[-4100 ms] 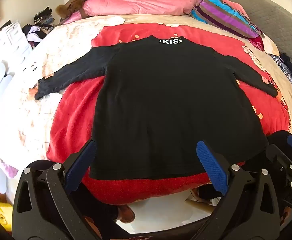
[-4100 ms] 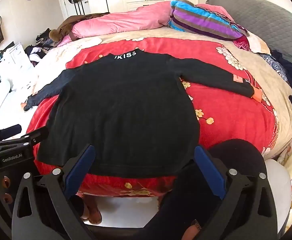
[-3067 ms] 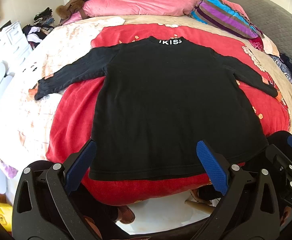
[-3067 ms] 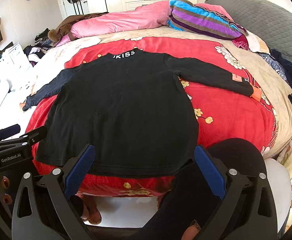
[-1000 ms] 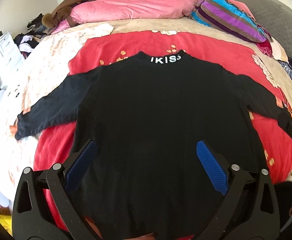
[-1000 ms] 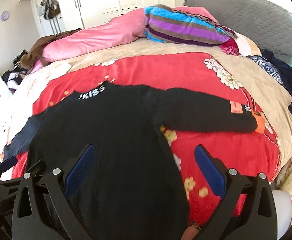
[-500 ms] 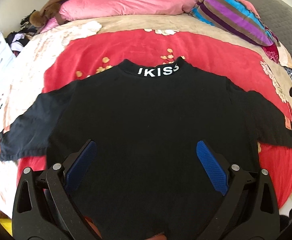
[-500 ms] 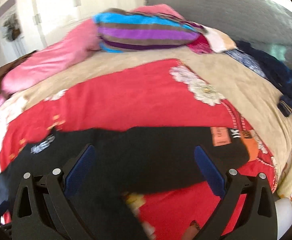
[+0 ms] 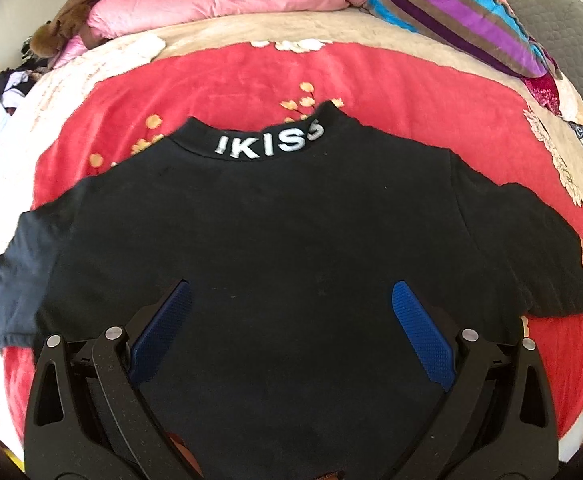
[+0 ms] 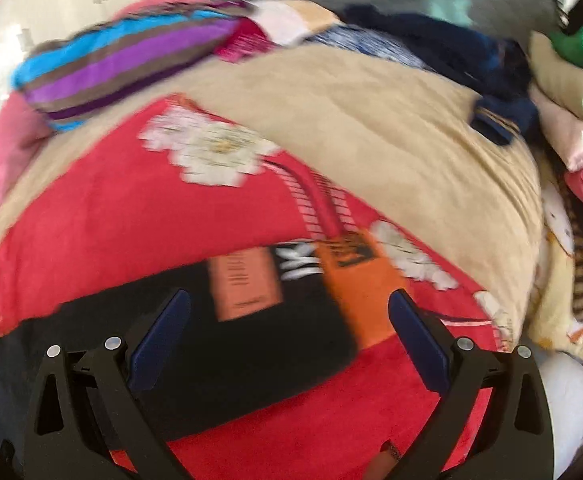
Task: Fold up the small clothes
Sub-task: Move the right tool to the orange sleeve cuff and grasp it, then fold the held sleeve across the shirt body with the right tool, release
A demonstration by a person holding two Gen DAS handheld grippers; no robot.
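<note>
Nothing folded yet: black top [image 9: 275,240] flat on the bed [image 9: 391,80], sleeves out. Left tool [image 9: 287,312] wide apart above the body, right tool [image 10: 287,316] gaping, probably near the cuff [image 10: 355,280]; blurry though.

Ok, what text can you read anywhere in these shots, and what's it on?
"IKISS": white letters on the collar of the black top.
White letters on the sleeve cuff: too blurred to read.
Orange label on that sleeve: print too blurred to read.
</note>
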